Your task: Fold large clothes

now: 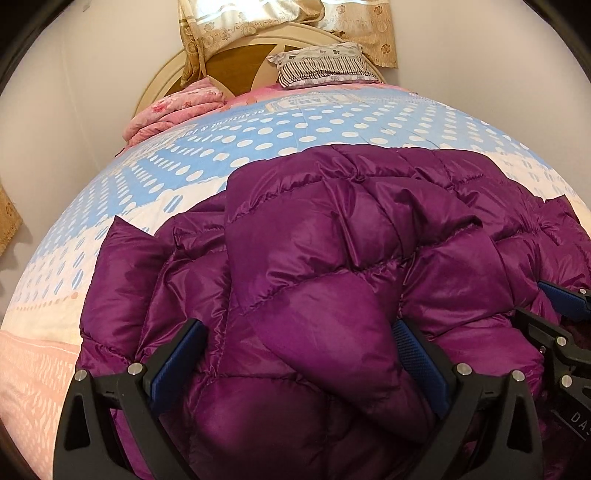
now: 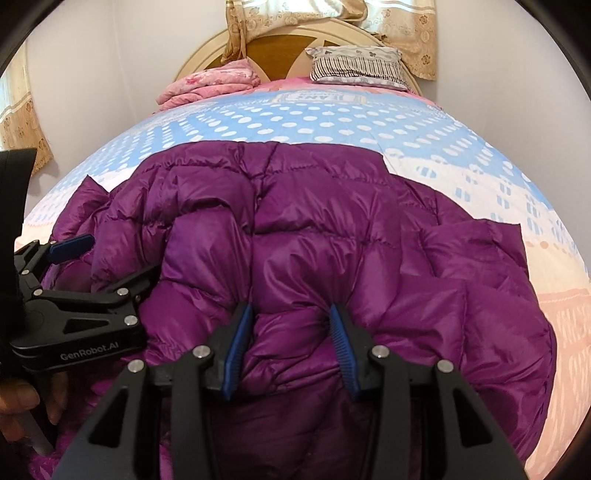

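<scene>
Blue bedspread [image 1: 295,125] dotted with white, paling to cream and then to pink bands at the near edge. At the head of the bed, a striped and patterned pillow [image 1: 325,64] leaning on a rounded cream-and-wood headboard [image 2: 280,48]. Beside it, a folded pink floral quilt [image 1: 173,110]. Above, gold patterned curtains [image 2: 402,26] against a plain pale wall [image 1: 74,92].

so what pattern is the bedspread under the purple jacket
White polka dots on light blue, on the bedspread beyond the puffer jacket; clearest in the right wrist view.
</scene>
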A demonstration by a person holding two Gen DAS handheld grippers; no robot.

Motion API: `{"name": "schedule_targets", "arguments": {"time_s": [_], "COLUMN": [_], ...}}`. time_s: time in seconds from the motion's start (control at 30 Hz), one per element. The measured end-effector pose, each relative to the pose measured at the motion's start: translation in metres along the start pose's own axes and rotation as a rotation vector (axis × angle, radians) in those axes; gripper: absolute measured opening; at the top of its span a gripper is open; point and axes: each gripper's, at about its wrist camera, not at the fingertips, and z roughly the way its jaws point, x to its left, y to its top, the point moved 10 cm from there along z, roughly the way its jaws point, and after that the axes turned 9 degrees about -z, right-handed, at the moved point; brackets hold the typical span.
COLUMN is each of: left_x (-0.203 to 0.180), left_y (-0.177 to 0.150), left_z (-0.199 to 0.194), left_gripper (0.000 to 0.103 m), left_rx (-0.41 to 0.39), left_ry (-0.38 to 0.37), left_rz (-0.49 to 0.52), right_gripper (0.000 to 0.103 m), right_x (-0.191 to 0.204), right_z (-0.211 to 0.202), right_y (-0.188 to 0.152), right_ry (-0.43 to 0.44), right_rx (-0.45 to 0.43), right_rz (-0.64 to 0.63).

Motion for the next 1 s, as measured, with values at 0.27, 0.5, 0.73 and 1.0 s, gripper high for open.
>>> {"name": "schedule_targets", "arguments": {"time_s": [0.27, 0.5, 0.73, 1.0], "left_x": [-0.001, -0.001, -0.001, 0.009], "left_y": [0.001, 0.001, 0.001, 0.024], "left_z": [0.002, 0.003, 0.004, -0.027], "left_gripper": [0.102, 0.102, 0.102, 0.102], "left_rx": [-0.001, 0.001, 0.003, -0.041], "left_ry": [0.001, 0.002, 0.007, -0.016], "left_rz": [0.0, 0.001, 0.004, -0.006], "right_gripper": [0.046, 0.046, 0.046, 0.049], "right_x": [0.003, 0.005, 0.005, 0.007], "right_z": [0.001, 0.001, 0.001, -0.009], "right_y": [-0.001, -0.001, -0.002, 0.004], "right_ry": [-0.018, -0.029, -0.043, 0.004], "right_rx": [0.003, 0.007, 0.014, 0.067], "right_rz": [-0.008, -0.013, -0.023, -0.041]}}
